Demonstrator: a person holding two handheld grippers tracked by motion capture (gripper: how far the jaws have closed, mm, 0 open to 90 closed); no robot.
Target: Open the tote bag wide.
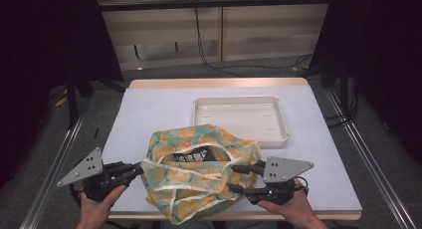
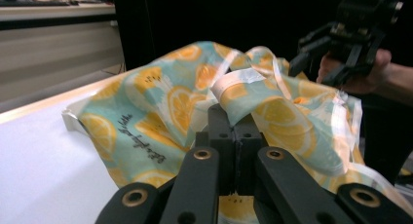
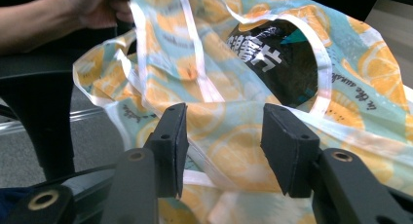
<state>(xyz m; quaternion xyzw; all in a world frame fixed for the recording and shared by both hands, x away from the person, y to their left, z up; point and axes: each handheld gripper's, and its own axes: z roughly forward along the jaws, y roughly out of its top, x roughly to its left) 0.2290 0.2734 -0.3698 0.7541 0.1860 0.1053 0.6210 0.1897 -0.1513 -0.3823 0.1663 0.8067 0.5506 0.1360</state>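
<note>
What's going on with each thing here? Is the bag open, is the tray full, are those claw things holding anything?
Fabric bag: lemon print, mouth open, slumped at the table's near edge.
Dark packet: inside the bag, seen through its mouth.
White tray: empty, flat on the table behind the bag.
Left gripper: fingers shut on the bag's edge.
Right gripper: fingers open, bag fabric lying between them, not pinched.

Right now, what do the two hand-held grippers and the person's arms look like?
Each hand-held gripper, left and right, is matte black, with a flat grey three-cornered plate dotted with small holes on top. The linkage arms carry brass-coloured pivot rings, and the jaws end in blocky black pads. The forearms are bare, with no sleeves visible.
</note>
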